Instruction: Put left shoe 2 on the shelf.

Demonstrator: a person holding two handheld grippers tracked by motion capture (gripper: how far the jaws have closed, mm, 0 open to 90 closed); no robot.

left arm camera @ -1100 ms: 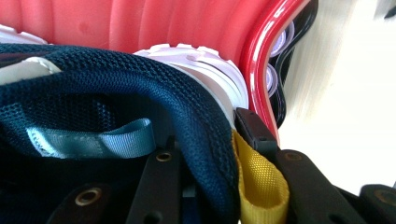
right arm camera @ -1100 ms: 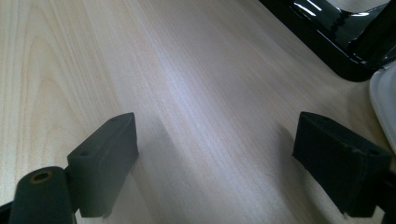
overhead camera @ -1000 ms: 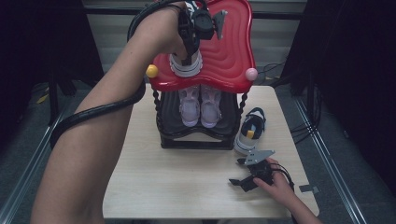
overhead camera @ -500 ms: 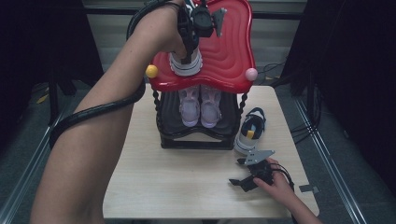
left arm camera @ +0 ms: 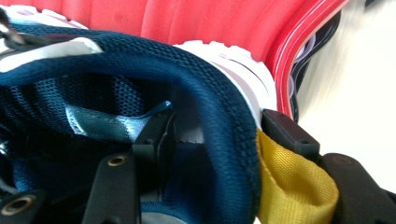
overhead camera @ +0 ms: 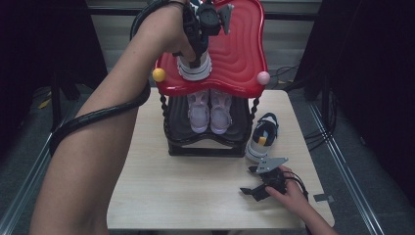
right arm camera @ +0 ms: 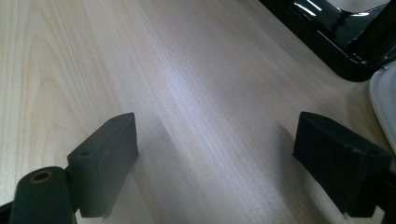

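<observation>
A navy and white sneaker (overhead camera: pixel 195 68) stands on the red top shelf (overhead camera: pixel 240 49) of a shoe rack. My left gripper (overhead camera: pixel 198 34) reaches down onto its heel. In the left gripper view one jaw is inside the sneaker (left arm camera: pixel 140 70) and the other outside by the yellow pull tab (left arm camera: pixel 289 182). The left gripper (left arm camera: pixel 219 130) has just been opening, and the heel collar stands loose between the jaws. My right gripper (overhead camera: pixel 249 180) rests open on the table, its jaws (right arm camera: pixel 215 144) wide with only bare wood between them.
A pale pink pair of shoes (overhead camera: pixel 210 110) sits on the black lower shelf. Another sneaker (overhead camera: pixel 262 137) leans against the rack's right side on the wooden table (overhead camera: pixel 195 196). The rack's black base (right arm camera: pixel 336 32) lies ahead of the right gripper.
</observation>
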